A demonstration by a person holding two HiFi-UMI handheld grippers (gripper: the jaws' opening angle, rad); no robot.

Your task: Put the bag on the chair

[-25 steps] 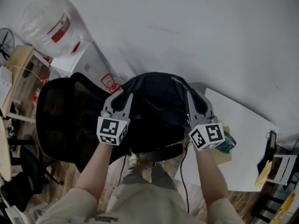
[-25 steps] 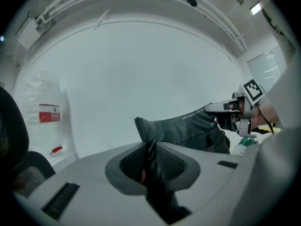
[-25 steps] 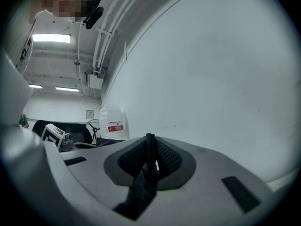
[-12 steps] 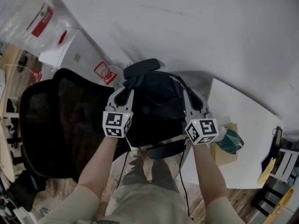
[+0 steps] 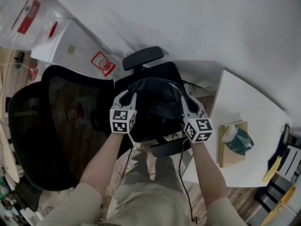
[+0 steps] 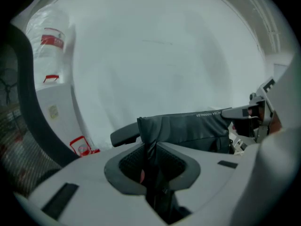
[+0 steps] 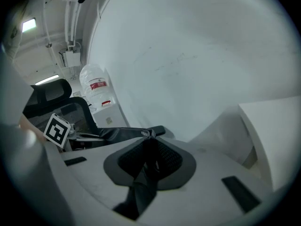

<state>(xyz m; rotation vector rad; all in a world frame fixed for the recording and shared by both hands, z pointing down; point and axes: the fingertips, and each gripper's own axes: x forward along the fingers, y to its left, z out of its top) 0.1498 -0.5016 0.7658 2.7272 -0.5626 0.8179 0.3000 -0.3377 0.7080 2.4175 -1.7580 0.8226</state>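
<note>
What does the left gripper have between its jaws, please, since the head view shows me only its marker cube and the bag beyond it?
Observer: In the left gripper view, the left gripper is shut on a fold of the black bag, with the fabric running down between its jaws.
Operator: Thank you. And the right one?
Observer: The right gripper view shows the right gripper clamped on a dark fold of the black bag too.
Operator: Does the top edge sag between them?
Observer: No. The left gripper view shows that edge running fairly straight across towards the right gripper.
</note>
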